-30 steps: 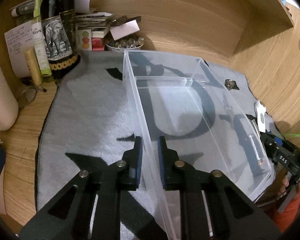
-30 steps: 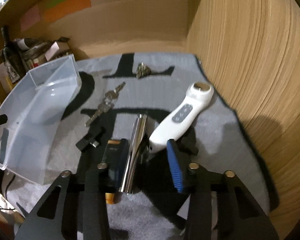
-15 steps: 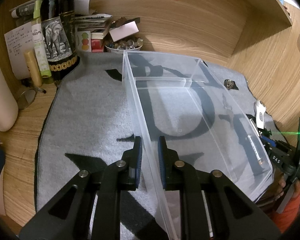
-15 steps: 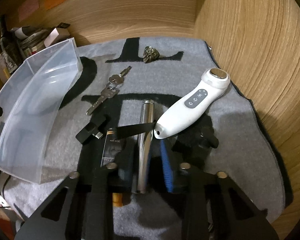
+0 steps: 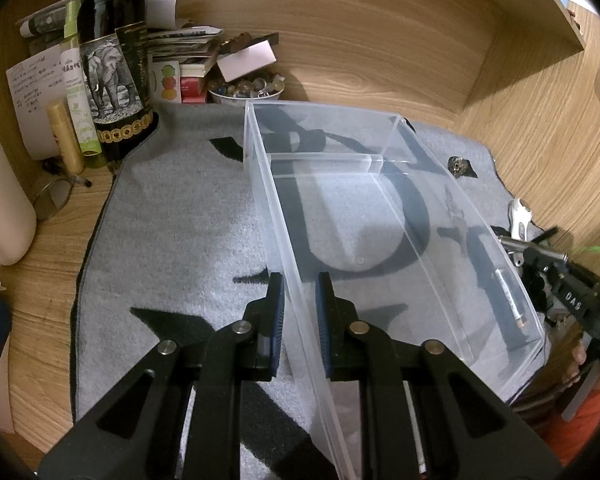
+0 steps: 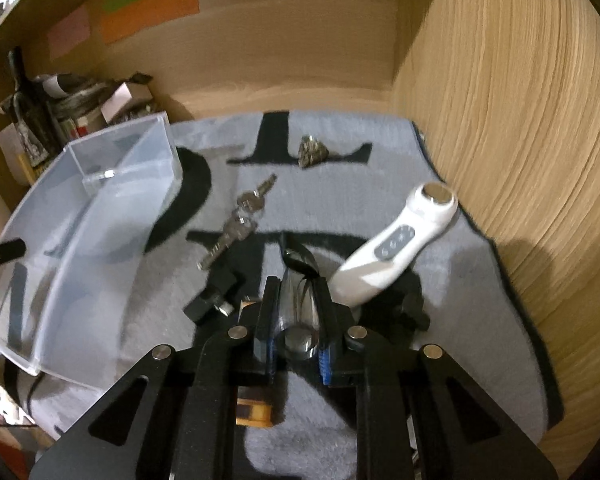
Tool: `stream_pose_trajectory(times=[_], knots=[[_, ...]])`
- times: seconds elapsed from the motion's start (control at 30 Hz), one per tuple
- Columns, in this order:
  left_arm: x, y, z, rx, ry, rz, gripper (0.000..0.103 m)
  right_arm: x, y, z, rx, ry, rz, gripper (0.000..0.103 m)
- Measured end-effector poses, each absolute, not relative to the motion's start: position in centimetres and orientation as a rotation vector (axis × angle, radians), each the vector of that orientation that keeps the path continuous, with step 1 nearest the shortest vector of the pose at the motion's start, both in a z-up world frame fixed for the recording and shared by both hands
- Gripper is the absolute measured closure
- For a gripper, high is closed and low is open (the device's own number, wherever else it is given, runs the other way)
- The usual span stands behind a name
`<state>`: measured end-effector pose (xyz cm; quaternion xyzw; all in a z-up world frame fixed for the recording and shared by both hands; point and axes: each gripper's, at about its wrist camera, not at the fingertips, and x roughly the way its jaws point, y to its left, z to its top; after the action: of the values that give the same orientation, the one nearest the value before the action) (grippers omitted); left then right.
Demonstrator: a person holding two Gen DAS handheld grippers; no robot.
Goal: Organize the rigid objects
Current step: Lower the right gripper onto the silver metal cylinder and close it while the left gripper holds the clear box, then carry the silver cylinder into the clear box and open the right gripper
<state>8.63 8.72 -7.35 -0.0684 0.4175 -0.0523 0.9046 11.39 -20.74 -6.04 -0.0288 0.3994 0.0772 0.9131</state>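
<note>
Chrome, slim and round, the metal tube (image 6: 299,312) now sits clamped between the blue pads of the right claw (image 6: 298,322), lifted at its near end off the grey towel (image 6: 380,432); a second ago that claw stood apart around it as it lay flat beside the white handheld device (image 6: 400,244), which has stayed put. A black strap (image 6: 300,264) loops over the tube's far end. Left of it lie a bunch of keys (image 6: 240,220), a small black block (image 6: 212,300) and, farther back, a knobbly metal trinket (image 6: 312,151). The clear plastic box (image 5: 380,216), split by a divider into two compartments, holds nothing, as before. The left claw (image 5: 300,304) remains clamped on its near side wall, unmoved. Beyond the towel on the wooden worktop (image 5: 48,280) stand a dark bottle (image 5: 114,60) with an elephant label and a bowl of marbles (image 5: 246,90).
</note>
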Motion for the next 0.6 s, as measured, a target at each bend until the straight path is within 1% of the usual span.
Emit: stream_pose_trajectory(times=[0.6], knots=[[8.7,9.1,-7.4,-0.159,0.862,-0.143,0.087,12.1,-14.7,-1.0,-0.083,0.657,0.282,0.089]])
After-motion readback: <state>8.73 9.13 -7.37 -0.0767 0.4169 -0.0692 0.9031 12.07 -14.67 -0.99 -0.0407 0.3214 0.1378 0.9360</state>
